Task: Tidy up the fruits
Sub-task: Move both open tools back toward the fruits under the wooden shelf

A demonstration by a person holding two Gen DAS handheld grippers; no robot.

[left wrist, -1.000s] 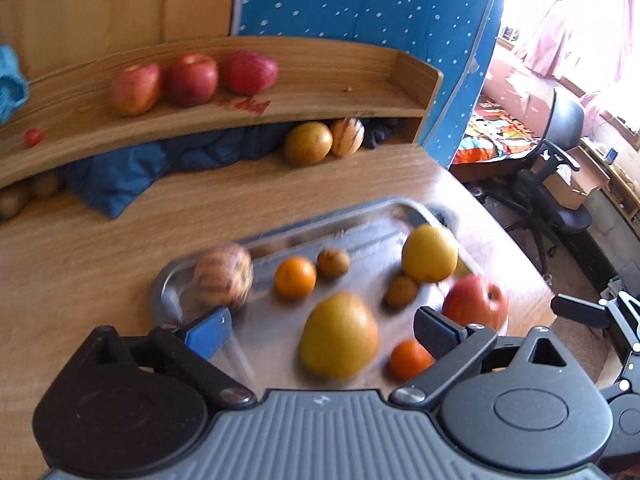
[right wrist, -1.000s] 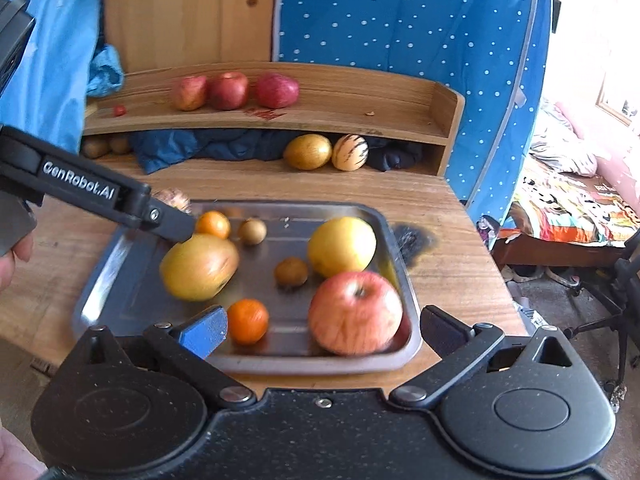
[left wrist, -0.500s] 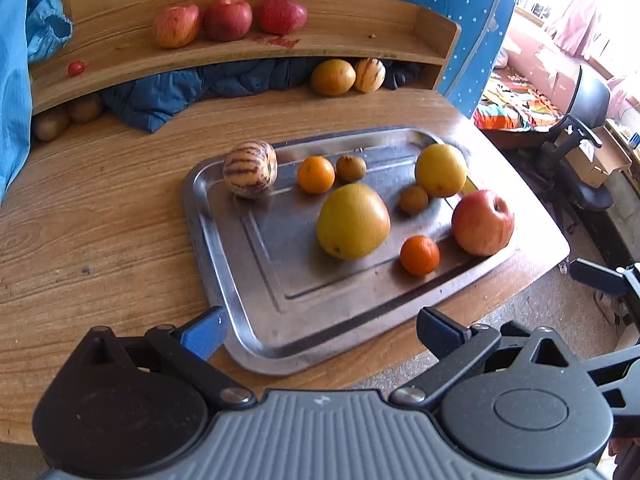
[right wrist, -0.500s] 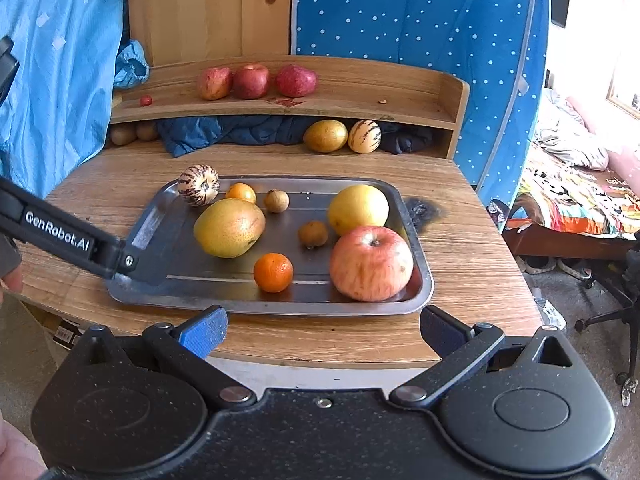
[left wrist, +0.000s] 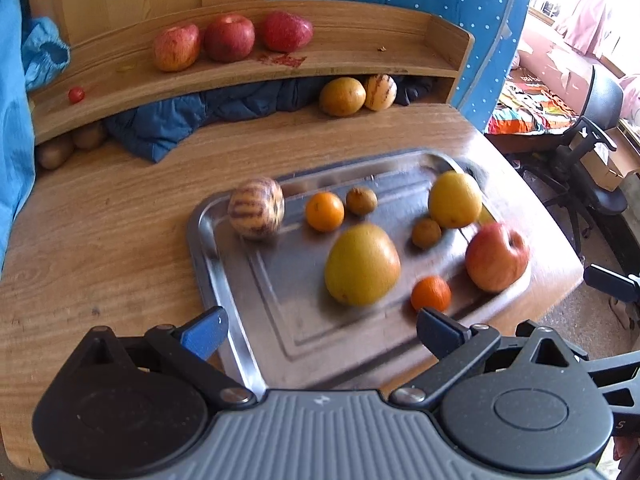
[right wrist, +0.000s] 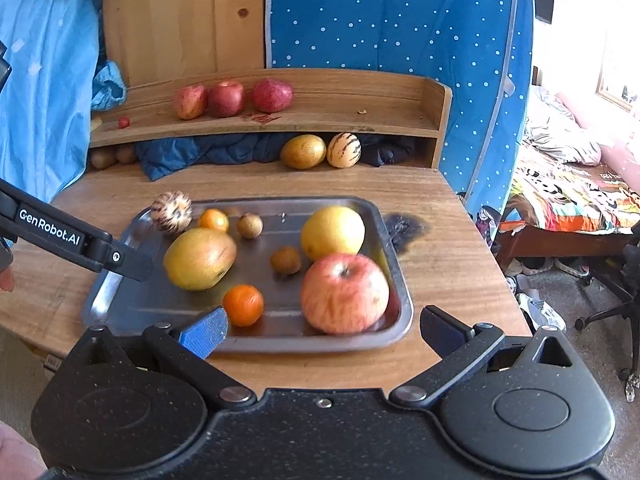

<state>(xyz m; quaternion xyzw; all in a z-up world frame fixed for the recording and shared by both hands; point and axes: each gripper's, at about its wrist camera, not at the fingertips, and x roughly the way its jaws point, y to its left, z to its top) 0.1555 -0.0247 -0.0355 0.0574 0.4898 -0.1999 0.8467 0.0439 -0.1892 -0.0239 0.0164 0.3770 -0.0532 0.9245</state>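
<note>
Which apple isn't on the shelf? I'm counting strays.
The apple on the tray, near its right corner; the other three sit on the shelf.

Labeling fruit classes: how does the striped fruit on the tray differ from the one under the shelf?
The striped fruit on the tray looks duller with brownish stripes; the striped fruit under the shelf is pale yellow with darker stripes. The first sits at the tray's far left corner beside an orange; the second rests on the table against a yellow-brown fruit. Both are round and similar in size.
</note>
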